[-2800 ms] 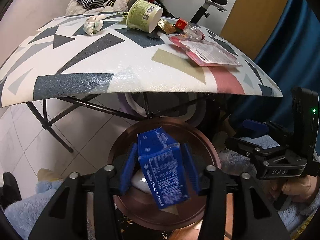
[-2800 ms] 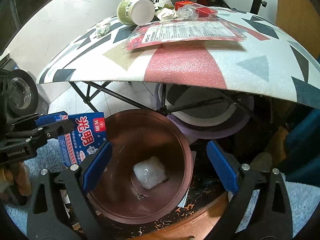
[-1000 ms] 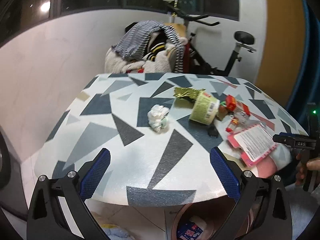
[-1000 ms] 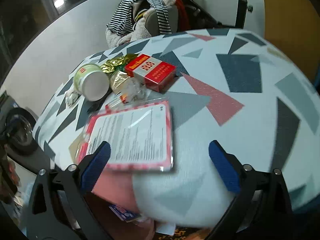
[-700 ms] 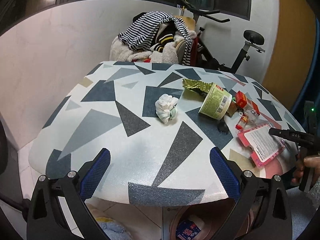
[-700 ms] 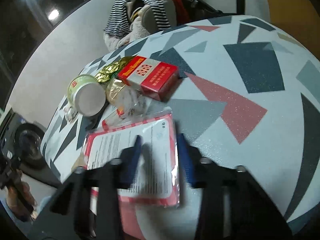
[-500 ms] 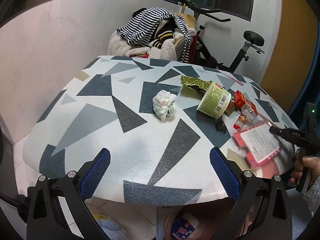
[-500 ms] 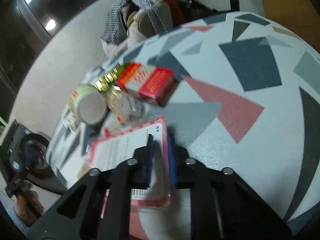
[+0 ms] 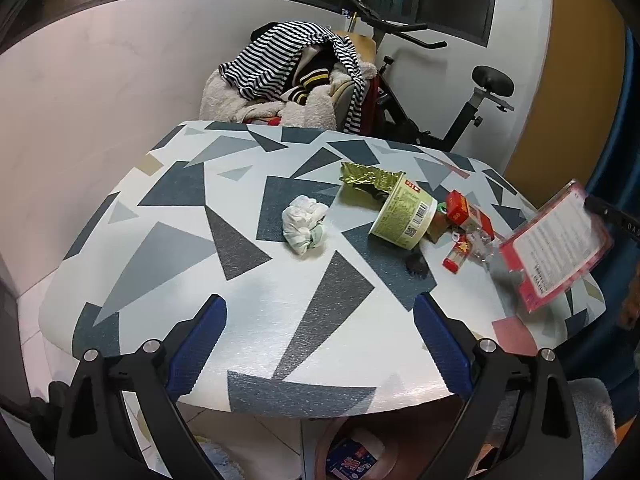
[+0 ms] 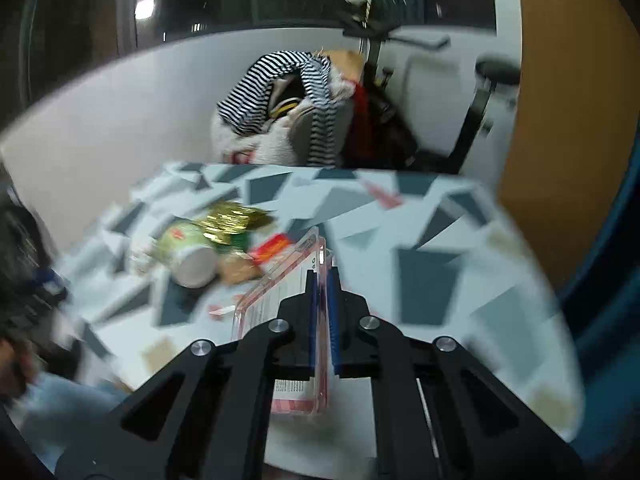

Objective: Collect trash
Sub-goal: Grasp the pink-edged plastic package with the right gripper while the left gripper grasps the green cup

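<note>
I lift the flat red packet (image 9: 556,244) off the table (image 9: 248,308).
My right gripper (image 10: 322,280) pinches only its edge, so it could slip out and fall; my left gripper (image 9: 320,344) is spread wide, empty.

1. The right gripper (image 10: 323,280) has its blue pads pressed together on the edge of a flat red and clear plastic package (image 10: 280,292), which is tilted up above the table (image 10: 440,248).
2. The table top is white with grey and dark triangles.
3. Left of the package lie a green cup (image 10: 188,248) on its side, a gold foil wrapper (image 10: 232,218) and what may be a red box (image 10: 272,249); the picture is blurred.
4. Striped clothing (image 10: 280,84) is heaped behind the table.
</note>
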{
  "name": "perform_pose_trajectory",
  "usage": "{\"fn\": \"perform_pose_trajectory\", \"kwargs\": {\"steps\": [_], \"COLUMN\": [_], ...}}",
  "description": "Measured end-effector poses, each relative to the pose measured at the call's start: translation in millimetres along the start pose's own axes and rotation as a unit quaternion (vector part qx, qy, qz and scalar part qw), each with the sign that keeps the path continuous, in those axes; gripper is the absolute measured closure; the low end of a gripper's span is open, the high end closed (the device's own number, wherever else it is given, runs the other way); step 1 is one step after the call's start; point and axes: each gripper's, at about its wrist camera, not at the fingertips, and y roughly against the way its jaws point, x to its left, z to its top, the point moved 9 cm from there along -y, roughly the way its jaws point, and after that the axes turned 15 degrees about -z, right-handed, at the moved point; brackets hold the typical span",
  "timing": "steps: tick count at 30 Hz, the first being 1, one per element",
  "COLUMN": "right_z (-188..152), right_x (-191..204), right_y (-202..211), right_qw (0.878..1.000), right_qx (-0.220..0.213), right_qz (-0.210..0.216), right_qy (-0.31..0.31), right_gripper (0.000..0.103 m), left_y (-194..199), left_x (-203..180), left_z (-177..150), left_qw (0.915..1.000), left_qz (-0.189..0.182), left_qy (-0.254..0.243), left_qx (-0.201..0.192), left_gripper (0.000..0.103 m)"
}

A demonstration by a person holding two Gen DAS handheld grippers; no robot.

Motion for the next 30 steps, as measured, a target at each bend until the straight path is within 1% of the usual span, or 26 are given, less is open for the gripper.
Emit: {"fn": "perform_pose_trajectory", "kwargs": {"steps": [2, 3, 4, 5, 7, 8, 11, 13, 16, 19, 22, 23, 25, 28, 30], "right_z": [3, 3, 3, 2, 0, -1, 0, 1, 3, 4, 5, 6, 7, 7, 7], "right_x": [-5, -8, -10, -10, -9, -8, -4, 0, 5, 7, 8, 8, 8, 9, 8], "right_y": [1, 0, 0, -1, -1, -1, -3, -1, -2, -1, -2, -3, -5, -7, -8], "right_qw": [0.999, 0.996, 0.994, 0.990, 0.985, 0.984, 0.983, 0.984, 0.987, 0.990, 0.993, 0.994, 0.995, 0.997, 0.998], "right_qx": [0.000, 0.000, -0.001, -0.005, -0.006, -0.005, -0.006, -0.006, -0.005, -0.004, -0.002, -0.002, -0.002, -0.001, 0.000], "right_qz": [-0.035, -0.063, -0.075, -0.099, -0.116, -0.117, -0.114, -0.104, -0.090, -0.077, -0.065, -0.060, -0.050, -0.039, -0.033], "right_qy": [0.035, 0.062, 0.074, 0.104, 0.129, 0.135, 0.143, 0.141, 0.131, 0.120, 0.102, 0.096, 0.081, 0.066, 0.055], "right_gripper": [0.094, 0.094, 0.094, 0.094, 0.094, 0.094, 0.094, 0.094, 0.093, 0.093, 0.092, 0.092, 0.092, 0.091, 0.091], "left_y": [-1, -1, -2, -2, -4, -6, -11, -14, -21, -34, -56, -69, -87, -108, -124], "left_x": [-3, -4, -6, -6, -8, -9, -11, -13, -16, -22, -28, -30, -33, -35, -39], "left_z": [0, 0, 0, 0, 0, -1, -1, 0, 4, 15, 31, 39, 51, 66, 74], "left_qw": [1.0000, 1.0000, 1.0000, 1.0000, 0.9999, 0.9999, 0.9997, 0.9995, 0.9986, 0.9968, 0.9940, 0.9913, 0.9869, 0.9848, 0.9847], "left_qz": [-0.003, -0.005, -0.006, -0.007, -0.011, -0.013, -0.019, -0.026, -0.047, -0.071, -0.097, -0.113, -0.134, -0.142, -0.142], "left_qy": [-0.002, -0.003, -0.004, -0.004, -0.004, -0.005, -0.007, -0.003, 0.013, 0.028, 0.043, 0.060, 0.083, 0.093, 0.087], "left_qx": [0.001, 0.002, 0.002, 0.003, 0.005, 0.007, 0.014, 0.017, 0.020, 0.021, 0.026, 0.030, 0.033, 0.038, 0.050], "left_gripper": [0.012, 0.012, 0.012, 0.013, 0.013, 0.013, 0.016, 0.018, 0.020, 0.024, 0.030, 0.033, 0.036, 0.039, 0.039]}}
